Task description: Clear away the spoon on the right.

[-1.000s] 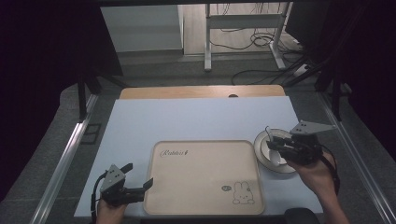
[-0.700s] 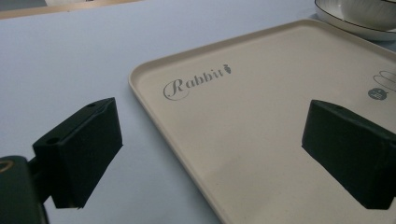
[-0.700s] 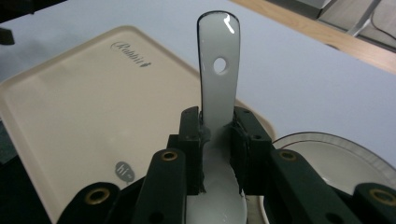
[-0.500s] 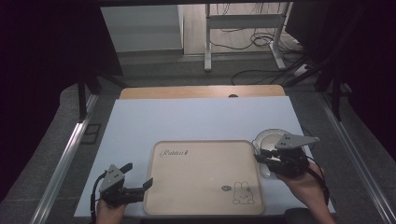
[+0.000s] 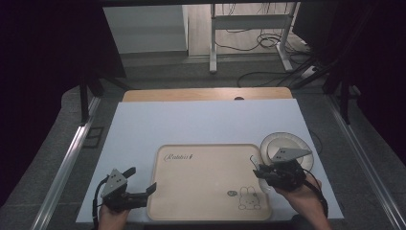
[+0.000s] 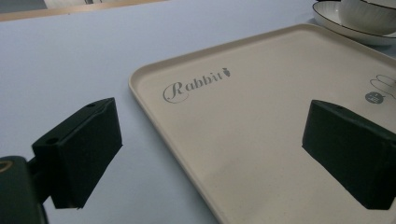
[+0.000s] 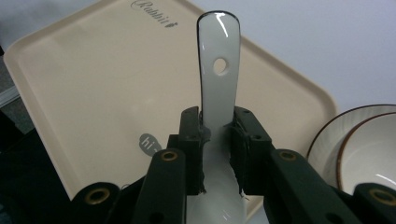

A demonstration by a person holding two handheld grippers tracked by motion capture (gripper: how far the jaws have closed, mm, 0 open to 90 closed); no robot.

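Since the earlier frames, the right gripper has come away from the plate and down toward the person, and now it hangs over the right edge of the tray, with the spoon between its jaws. The left gripper has not moved.

Going from left to right: the left gripper is near the front left corner of the white table, just beside the left edge of the tray. Its two black jaws stand wide apart and hold nothing; in the left gripper view one jaw is over the table and the other over the tray.

The beige tray lies in the middle of the front part of the table, with the word "Rabbit" and a small rabbit drawing on it.

In the right gripper view the jaws are closed on the white ceramic spoon. They press on its handle from both sides, and the handle, with a small hole in it, points out over the tray.

At the right edge of the table the plate stands just beside the tray, and a bowl sits on it.
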